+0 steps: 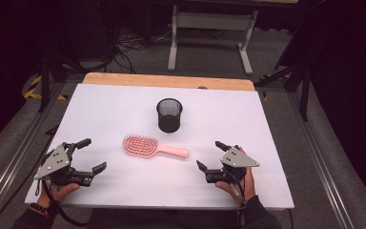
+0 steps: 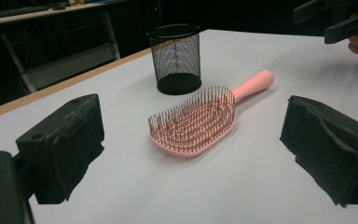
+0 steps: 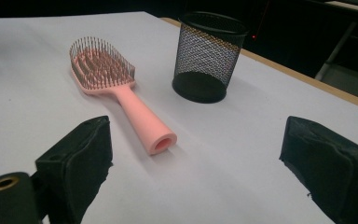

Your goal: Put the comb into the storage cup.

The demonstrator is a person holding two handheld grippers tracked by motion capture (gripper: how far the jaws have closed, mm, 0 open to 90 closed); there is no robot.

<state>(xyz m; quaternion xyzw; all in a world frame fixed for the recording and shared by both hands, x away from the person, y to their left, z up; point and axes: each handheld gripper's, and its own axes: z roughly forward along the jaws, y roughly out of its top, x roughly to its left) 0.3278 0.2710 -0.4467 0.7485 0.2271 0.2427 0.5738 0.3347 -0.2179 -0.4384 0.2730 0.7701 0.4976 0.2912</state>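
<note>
Hairbrush (image 1: 153, 147): pink plastic, paddle-shaped head with rounded corners, slotted in curved rows and set with thin upright bristles; round, smooth handle, hollow at its end as the right gripper view shows. It lies flat, bristles up, near the middle of the desk (image 1: 100, 109), handle pointing toward the person's right. It sits between the two tongs and touches neither.

Cup (image 1: 169, 114): black wire mesh, round, open at the top, with a solid dark base band. It stands upright just behind the hairbrush, apart from it.

Desk: flat board with a matte white top and a pale wooden strip along the far edge.

Left tongs (image 1: 92, 153): black body with a grey three-cornered metal plate on top, held in the person's left hand (image 1: 62, 191) at the near left of the desk. The jaws stand wide apart and hold nothing. In the left gripper view their pads look blocky, dark and rough-edged, with the brush head lying on the desk beyond them.

Right tongs (image 1: 208, 154): same build, held in the right hand (image 1: 240, 183) at the near right. The jaws are spread wide, empty, with the handle end of the hairbrush close ahead of them.
</note>
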